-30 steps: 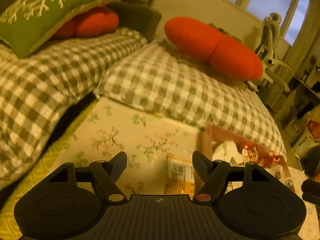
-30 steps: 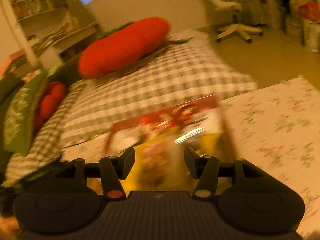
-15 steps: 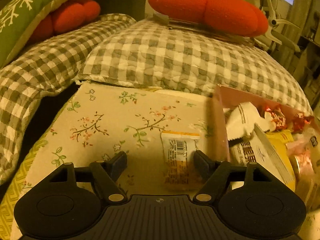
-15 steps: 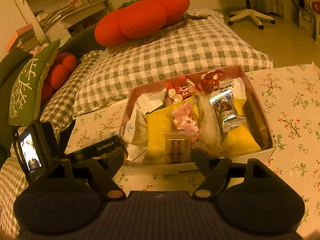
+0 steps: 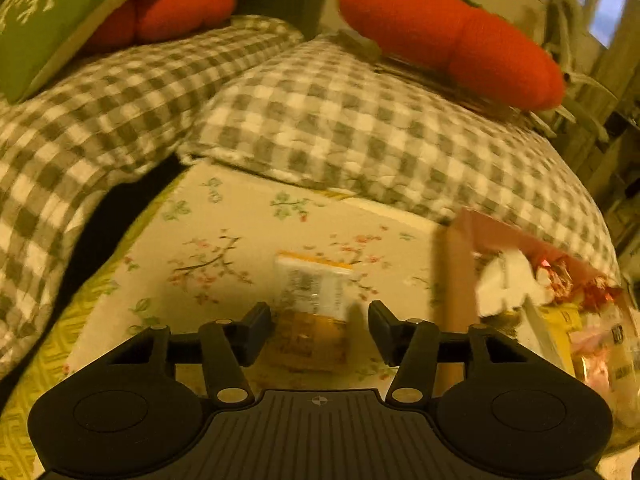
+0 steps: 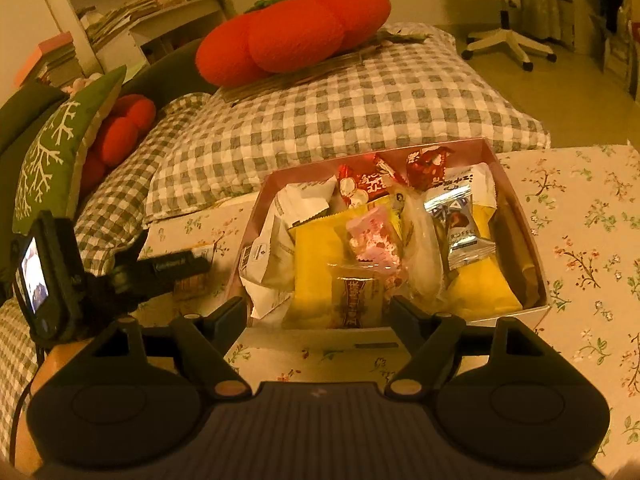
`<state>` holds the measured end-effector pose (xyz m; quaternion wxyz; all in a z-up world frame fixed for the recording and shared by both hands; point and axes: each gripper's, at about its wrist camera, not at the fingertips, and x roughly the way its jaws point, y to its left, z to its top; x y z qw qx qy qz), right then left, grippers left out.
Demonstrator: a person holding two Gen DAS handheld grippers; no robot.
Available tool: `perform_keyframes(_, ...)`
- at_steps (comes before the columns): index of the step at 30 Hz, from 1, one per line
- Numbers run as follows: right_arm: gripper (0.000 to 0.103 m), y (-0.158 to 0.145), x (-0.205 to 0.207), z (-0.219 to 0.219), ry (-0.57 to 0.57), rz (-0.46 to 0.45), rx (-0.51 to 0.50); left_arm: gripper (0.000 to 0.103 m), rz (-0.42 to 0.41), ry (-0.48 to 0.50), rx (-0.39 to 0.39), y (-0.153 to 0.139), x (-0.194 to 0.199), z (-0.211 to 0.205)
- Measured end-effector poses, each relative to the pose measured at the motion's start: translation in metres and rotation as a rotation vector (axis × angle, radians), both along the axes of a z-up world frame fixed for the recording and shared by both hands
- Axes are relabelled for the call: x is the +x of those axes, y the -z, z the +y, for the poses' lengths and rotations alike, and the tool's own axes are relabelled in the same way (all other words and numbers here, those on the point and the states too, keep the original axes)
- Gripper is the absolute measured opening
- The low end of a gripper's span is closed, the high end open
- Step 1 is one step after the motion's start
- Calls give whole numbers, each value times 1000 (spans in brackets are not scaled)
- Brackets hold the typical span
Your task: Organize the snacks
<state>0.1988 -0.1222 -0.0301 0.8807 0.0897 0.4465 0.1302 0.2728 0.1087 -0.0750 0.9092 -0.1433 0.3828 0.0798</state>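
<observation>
Left claw [image 5: 318,330] dropped closer; orange packet [image 5: 314,312] now between its apart tips, lower centre. Only right view shows full snack box [image 6: 516,216]; right claw [image 6: 316,312] apart, empty.

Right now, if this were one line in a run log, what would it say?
left gripper: open, over orange snack packet on floral cloth | right gripper: open, before pink snack box | nothing held

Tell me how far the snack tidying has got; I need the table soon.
Most snacks already sit in the pink box. One orange packet lies outside on the tablecloth, and the open left gripper is lined up around it, not gripping. The right gripper hangs open, empty.
</observation>
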Motion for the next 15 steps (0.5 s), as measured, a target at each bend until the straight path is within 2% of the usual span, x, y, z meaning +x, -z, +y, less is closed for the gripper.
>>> perform_keyframes(1,75,-1,0,0,-1,-4,0,67,3,24,36,1,2,-7)
perform_keyframes(4,75,-2,0,-1,3,-12,-3,67,32,45,200,12,7,-23)
perform_keyframes(5,75,-2,0,-2,4,-13,-3,70,32,43,244,14,6,-26)
perform_keyframes(6,75,-2,1,-3,6,-13,-3,66,26,41,247,15,6,-25)
perform_keyframes(8,75,-3,1,-6,15,-16,-2,42,24,13,224,12,5,-19)
perform_keyframes(9,75,-4,2,-8,23,-18,2,37,24,5,225,10,5,-15)
perform_keyframes(15,75,-8,3,-18,54,-32,3,36,5,-26,96,7,0,6)
